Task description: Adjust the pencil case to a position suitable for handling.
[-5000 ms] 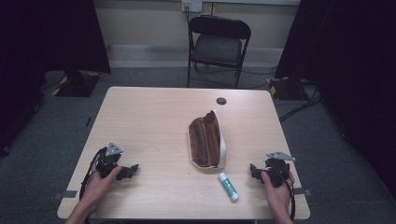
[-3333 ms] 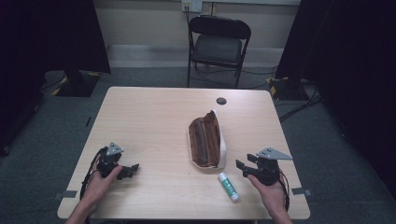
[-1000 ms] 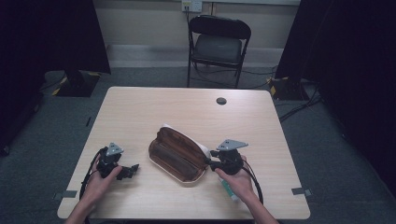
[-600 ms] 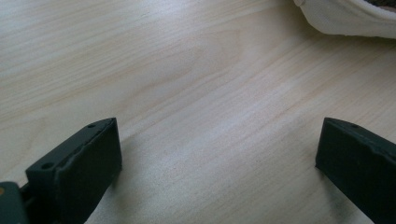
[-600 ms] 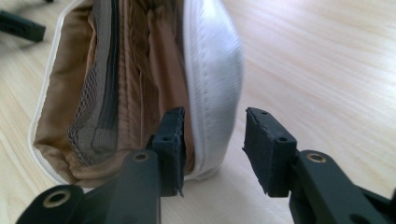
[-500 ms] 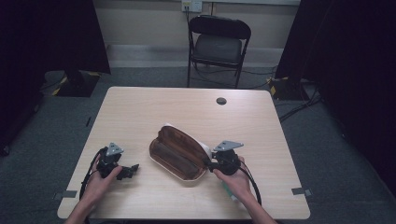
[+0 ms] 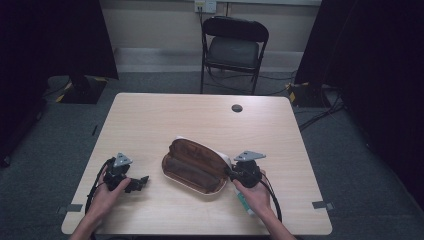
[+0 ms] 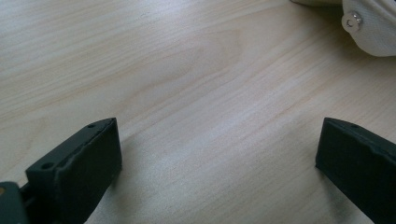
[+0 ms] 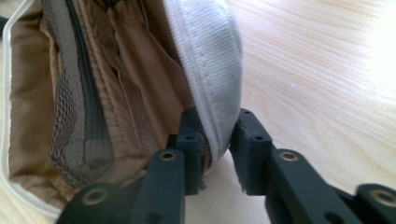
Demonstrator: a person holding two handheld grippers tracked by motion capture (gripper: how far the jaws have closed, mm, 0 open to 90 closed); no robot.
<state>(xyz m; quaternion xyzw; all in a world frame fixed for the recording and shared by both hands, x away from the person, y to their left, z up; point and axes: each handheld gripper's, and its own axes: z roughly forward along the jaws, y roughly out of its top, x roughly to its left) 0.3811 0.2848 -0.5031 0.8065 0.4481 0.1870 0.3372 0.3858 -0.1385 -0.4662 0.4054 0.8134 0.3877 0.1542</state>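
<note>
A light wooden table (image 7: 165,120) fills the middle of the high view, with an open brown pouch (image 7: 192,165) lying just below its centre. The right gripper (image 9: 217,140), at the pouch's right end, has just been closing and clamps its white rim (image 9: 210,79). The left gripper (image 7: 136,183), lower left, rests with jaws wide apart on bare wood.

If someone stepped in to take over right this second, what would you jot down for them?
Right tongs: jaws have just been closing, now pinching the white rim of the open brown pouch at its right end.
Left tongs: open, holding nothing, resting on the table left of the pouch.
Tube: lying on the table under the right hand, partly hidden.
Done: pouch lies open, turned across the table, rim gripped.
Left: probably putting the tube into the pouch; the left tongs could fetch it or steady the other end.
</note>
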